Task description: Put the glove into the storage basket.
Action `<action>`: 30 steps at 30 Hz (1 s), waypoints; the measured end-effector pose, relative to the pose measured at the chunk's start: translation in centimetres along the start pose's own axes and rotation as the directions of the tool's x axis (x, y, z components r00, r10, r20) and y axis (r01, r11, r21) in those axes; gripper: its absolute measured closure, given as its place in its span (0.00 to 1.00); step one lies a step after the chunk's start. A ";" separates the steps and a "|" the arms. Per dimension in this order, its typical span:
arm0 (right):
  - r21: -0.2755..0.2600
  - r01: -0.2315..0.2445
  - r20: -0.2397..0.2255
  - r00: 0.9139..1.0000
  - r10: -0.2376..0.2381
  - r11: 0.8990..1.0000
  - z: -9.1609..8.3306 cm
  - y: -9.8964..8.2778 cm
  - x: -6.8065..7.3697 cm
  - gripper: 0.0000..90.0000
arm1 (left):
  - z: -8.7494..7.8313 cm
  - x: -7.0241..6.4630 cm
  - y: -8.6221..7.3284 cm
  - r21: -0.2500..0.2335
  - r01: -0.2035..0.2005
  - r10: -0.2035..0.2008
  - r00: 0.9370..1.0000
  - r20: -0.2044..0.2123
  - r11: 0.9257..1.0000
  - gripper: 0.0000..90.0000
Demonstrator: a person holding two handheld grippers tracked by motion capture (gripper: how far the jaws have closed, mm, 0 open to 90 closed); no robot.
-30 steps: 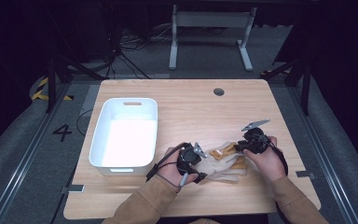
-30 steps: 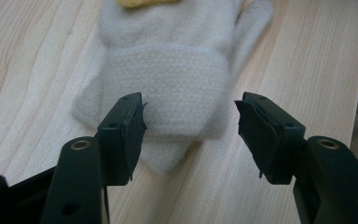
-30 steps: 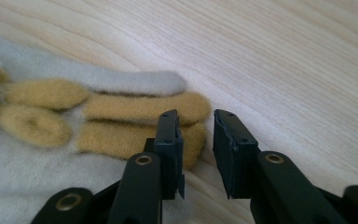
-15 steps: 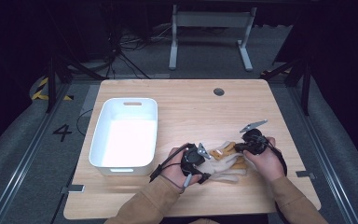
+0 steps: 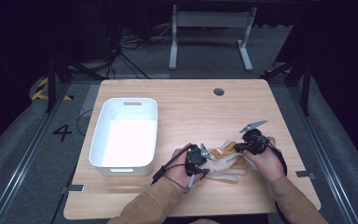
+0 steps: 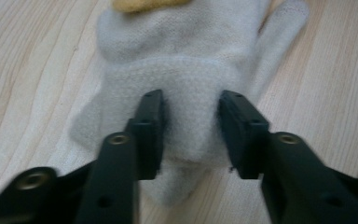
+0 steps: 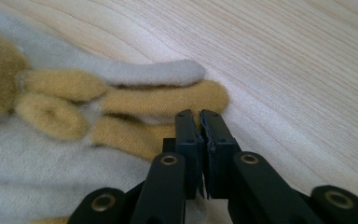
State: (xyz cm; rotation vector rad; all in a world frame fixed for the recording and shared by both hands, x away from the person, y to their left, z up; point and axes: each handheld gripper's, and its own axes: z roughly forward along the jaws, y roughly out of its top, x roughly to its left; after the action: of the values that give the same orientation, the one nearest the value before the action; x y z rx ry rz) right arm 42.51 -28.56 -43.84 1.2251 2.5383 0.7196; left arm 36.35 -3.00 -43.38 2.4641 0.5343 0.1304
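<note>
Two knit gloves lie overlapped near the table's front edge: a grey-white glove (image 5: 223,169) and on it a mustard-yellow glove (image 5: 229,149). My left gripper (image 5: 206,157) comes in from the left. Its jaws have just been closing and now press on the bunched cuff of the grey glove (image 6: 186,46), with the left gripper (image 6: 191,107) low over the wood. My right gripper (image 5: 237,148) comes in from the right. The right gripper (image 7: 199,116) has closed within the last second and pinches a fingertip of the yellow glove (image 7: 163,100), which lies on the grey glove (image 7: 37,172).
A white plastic bin (image 5: 131,100) stands at the left of the wooden table (image 5: 191,107). A round cable hole (image 5: 218,91) sits near the far edge. Both of the person's forearms come in over the front edge.
The left hand has shifted slightly at the glove cuff. The right hand and the gloves stay where they were.
</note>
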 end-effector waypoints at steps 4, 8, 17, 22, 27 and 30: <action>0.003 0.002 0.007 1.000 -0.002 1.000 -0.1 0.0 0.0 0.96 | -0.2 0.3 -0.1 -0.013 0.011 -0.011 1.000 0.021 1.000 0.87; -0.024 0.011 0.025 1.000 -0.011 1.000 -0.9 0.0 0.1 0.97 | -0.8 0.3 0.1 -0.026 0.004 -0.003 1.000 0.024 1.000 0.90; -0.144 0.023 0.059 0.998 -0.015 0.989 -5.3 0.1 0.7 0.97 | -3.1 0.6 0.8 -0.064 -0.047 0.046 0.999 -0.012 0.997 0.90; -0.186 0.044 0.081 0.996 -0.030 0.982 -7.4 -0.1 1.3 0.97 | -4.5 1.0 1.0 -0.083 -0.081 0.080 0.997 -0.014 0.993 0.90; -0.197 0.056 0.079 0.996 -0.041 0.979 -8.9 -0.5 2.5 0.97 | -5.5 1.8 0.7 -0.080 -0.093 0.094 0.996 0.007 0.992 0.89; -0.199 0.070 0.079 0.995 -0.055 0.978 -9.4 -0.6 3.2 0.97 | -5.6 2.1 0.5 -0.070 -0.106 0.108 0.994 0.021 0.992 0.89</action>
State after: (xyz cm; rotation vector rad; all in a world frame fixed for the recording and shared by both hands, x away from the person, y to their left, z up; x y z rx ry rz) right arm 36.27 -29.45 -36.14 1.0800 2.3663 0.8759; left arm 37.29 0.55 -38.61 2.4237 0.3805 0.1594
